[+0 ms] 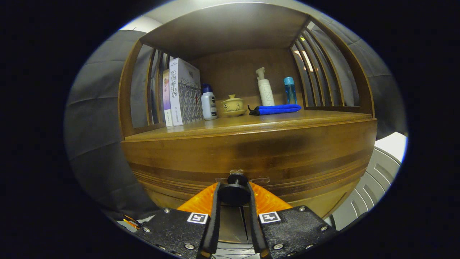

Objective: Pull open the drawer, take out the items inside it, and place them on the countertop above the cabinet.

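I have the gripper (233, 196) up against the front of the wooden cabinet (161, 158), and its 2 fingers (215, 205) are closed on the dark round drawer knob (234, 192), 1 pressing each side of it. The knob sits squarely between the fingertips, at the middle of the drawer front (305, 162), which spans the width of the cabinet just below the countertop (287, 120). I cannot tell whether the drawer has come out at all; its front looks flush with the cabinet from here, and whatever is inside it is hidden from me.

Beyond the fingers, above the drawer, the countertop forms the floor of an open shelf with slatted sides. On it, from my left, I see 2 upright books (181, 91) leaning against the slats, a small white bottle with a blue cap (208, 102) just beside them, and a pale lidded teacup on a saucer (232, 105) near the middle. Further along lies a folded blue cloth (278, 109) with a dark edge, and behind it stand a tall white pump bottle (265, 88) and a clear blue bottle (290, 90). Grey fabric walls close in the booth on both sides of the cabinet.
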`<state>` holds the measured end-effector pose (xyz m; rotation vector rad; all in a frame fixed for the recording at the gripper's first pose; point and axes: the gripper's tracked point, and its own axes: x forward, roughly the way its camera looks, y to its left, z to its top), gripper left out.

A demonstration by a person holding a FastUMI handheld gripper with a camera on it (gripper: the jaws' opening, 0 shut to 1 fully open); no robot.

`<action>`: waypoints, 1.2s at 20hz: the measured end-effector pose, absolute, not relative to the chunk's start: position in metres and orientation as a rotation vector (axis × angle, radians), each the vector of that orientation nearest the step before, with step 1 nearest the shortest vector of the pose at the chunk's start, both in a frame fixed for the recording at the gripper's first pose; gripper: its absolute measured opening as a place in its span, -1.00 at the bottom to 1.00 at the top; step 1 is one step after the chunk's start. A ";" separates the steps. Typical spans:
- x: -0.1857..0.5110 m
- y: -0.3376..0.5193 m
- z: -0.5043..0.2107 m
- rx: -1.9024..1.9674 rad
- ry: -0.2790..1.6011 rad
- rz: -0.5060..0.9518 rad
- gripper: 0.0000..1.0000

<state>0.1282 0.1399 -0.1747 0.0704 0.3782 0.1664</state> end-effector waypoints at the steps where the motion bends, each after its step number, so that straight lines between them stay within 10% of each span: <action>1: 0.127 0.139 -0.174 0.065 0.374 0.161 -0.22; 24: 0.017 0.132 -0.157 -0.029 0.300 0.167 -0.26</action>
